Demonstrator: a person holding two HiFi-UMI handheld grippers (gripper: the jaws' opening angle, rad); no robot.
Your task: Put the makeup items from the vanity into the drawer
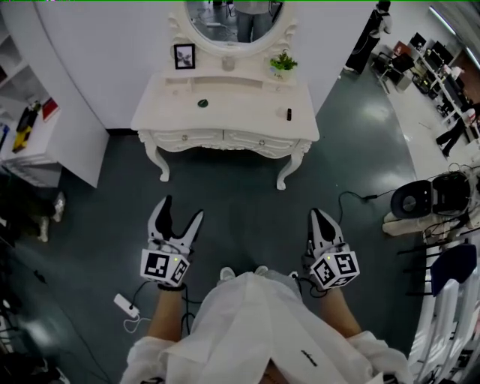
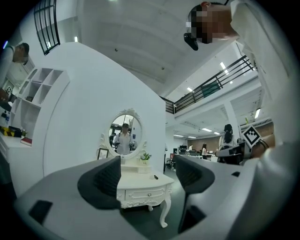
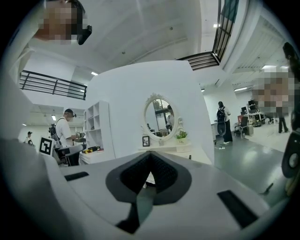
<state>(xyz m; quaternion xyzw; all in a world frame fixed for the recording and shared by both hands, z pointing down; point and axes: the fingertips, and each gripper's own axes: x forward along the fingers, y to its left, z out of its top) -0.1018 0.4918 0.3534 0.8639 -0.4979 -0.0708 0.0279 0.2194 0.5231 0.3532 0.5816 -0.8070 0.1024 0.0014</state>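
From the head view, a white carved vanity (image 1: pixel 225 120) stands against the wall, well ahead of both hands across the dark green floor (image 1: pixel 232 195). On its tabletop lie a small dark round item (image 1: pixel 202 103) near the middle and a short black stick-shaped item (image 1: pixel 289 114) towards the right edge, well apart from each other. Behind them stand a black picture frame (image 1: pixel 184 55) and a potted green plant (image 1: pixel 283 64), on either side of an oval mirror (image 1: pixel 232 19). The drawers (image 1: pixel 191 139) in the vanity's front are closed. The left tongs (image 1: pixel 184 208) are spread wide and hold nothing. The right tongs (image 1: pixel 319 213) are pressed together.

In the left gripper view, the left tongs (image 2: pixel 147 168) gape with only the distant vanity (image 2: pixel 140 193) between them.

In the right gripper view, the right tongs (image 3: pixel 150 155) meet at their tips, empty, with the vanity's tabletop (image 3: pixel 185 151) beyond.
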